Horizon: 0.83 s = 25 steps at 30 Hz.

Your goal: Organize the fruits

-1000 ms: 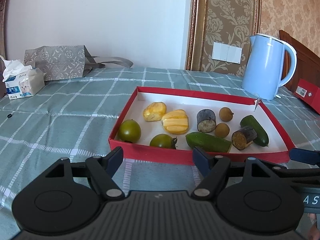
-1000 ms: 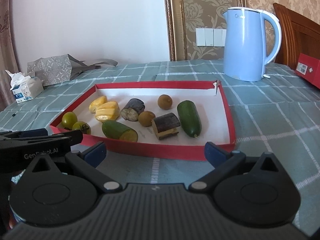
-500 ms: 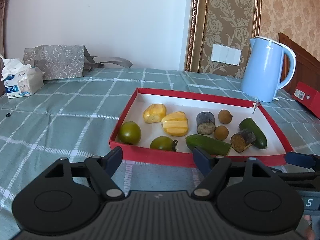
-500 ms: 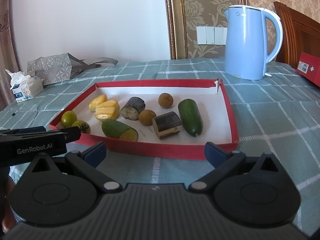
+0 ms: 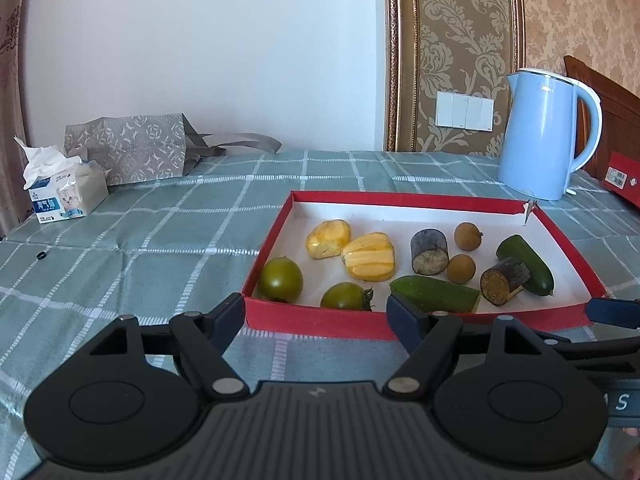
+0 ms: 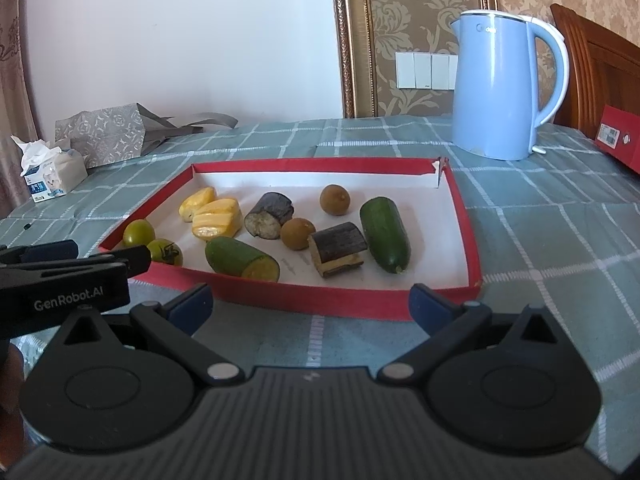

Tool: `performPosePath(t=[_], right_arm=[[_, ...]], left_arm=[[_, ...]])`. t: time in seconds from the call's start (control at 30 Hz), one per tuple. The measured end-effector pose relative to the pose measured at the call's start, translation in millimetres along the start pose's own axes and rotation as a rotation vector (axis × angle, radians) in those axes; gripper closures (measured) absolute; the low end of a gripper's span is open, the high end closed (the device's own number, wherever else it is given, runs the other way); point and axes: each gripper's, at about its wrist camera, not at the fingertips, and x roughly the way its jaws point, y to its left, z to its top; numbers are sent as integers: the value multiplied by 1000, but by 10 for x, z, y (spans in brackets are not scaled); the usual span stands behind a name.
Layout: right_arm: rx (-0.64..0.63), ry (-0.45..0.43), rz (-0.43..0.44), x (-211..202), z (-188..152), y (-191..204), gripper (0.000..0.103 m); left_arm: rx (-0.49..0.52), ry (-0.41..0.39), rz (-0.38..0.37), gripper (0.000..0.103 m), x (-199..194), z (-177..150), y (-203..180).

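Left gripper [image 5: 316,312]: spread wide, empty, low before near wall of red tray [image 5: 320,322].
Right gripper [image 6: 310,306]: likewise spread, empty, before same wall further right.
Tray contents, left to right: two green tomatoes [image 5: 280,280], two yellow pieces [image 5: 368,257], cut cucumber half [image 5: 434,294], two dark stubs [image 5: 429,251], two brown longans [image 5: 461,268], whole cucumber [image 6: 385,234].
Cut cucumber half: just beyond left gripper, long axis crosswise to its fingers; judged nearest.
Whole cucumber: ahead of right gripper, long axis running away from it.
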Motion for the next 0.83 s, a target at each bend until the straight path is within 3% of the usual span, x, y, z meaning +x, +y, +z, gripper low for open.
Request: performPosePath(t=[0.83], right_arm=[[-13, 7, -18, 47, -15, 15, 0]], left_arm=[[7, 14, -1, 25, 49, -13, 16]])
